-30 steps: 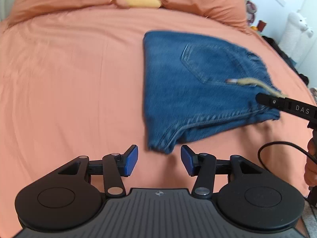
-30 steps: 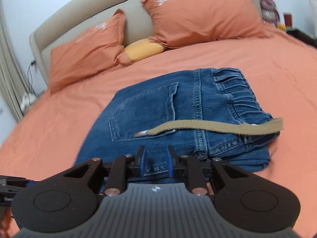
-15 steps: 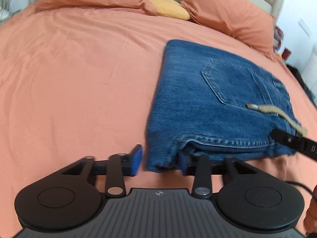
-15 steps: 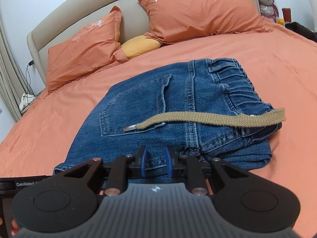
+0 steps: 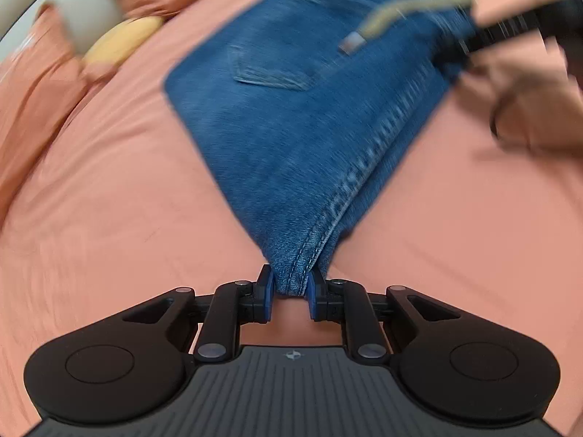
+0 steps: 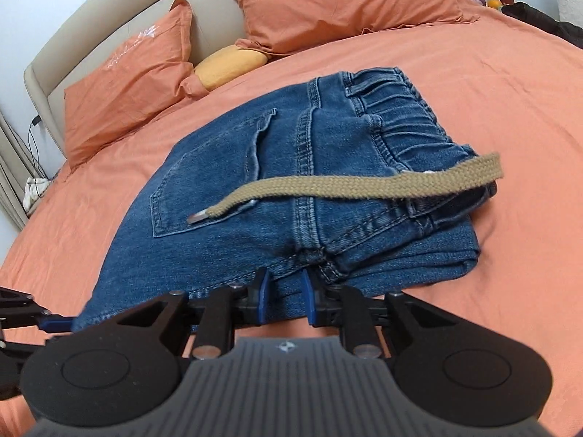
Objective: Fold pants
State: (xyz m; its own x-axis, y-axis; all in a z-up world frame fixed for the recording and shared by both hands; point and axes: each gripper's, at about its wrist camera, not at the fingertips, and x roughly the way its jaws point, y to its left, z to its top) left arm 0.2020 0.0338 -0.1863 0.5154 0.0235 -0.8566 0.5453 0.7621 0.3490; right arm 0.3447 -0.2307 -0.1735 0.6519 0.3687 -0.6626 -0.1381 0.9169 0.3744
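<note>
Left wrist view shows the left gripper [image 5: 290, 289] closing on a corner of the folded jeans [image 5: 302, 116] on the bed [image 5: 109, 218], while the right gripper [image 6: 283, 296] pinches their near edge, likely to lift both ends together.

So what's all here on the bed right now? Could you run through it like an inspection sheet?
Surface: bed with an orange sheet, lightly creased.
Job's things: folded blue jeans lying on the sheet, back pocket up; a tan drawstring trails across them.
Clutter: two orange pillows, a yellow cushion between them.
Grippers: left claw closing on a corner of the jeans, denim between its blue pads; right claw clamped on the near edge of the jeans.
Cables: a dark cable hangs beside the headboard.
Surroundings: beige headboard; small items at the far right corner, too small to identify.
</note>
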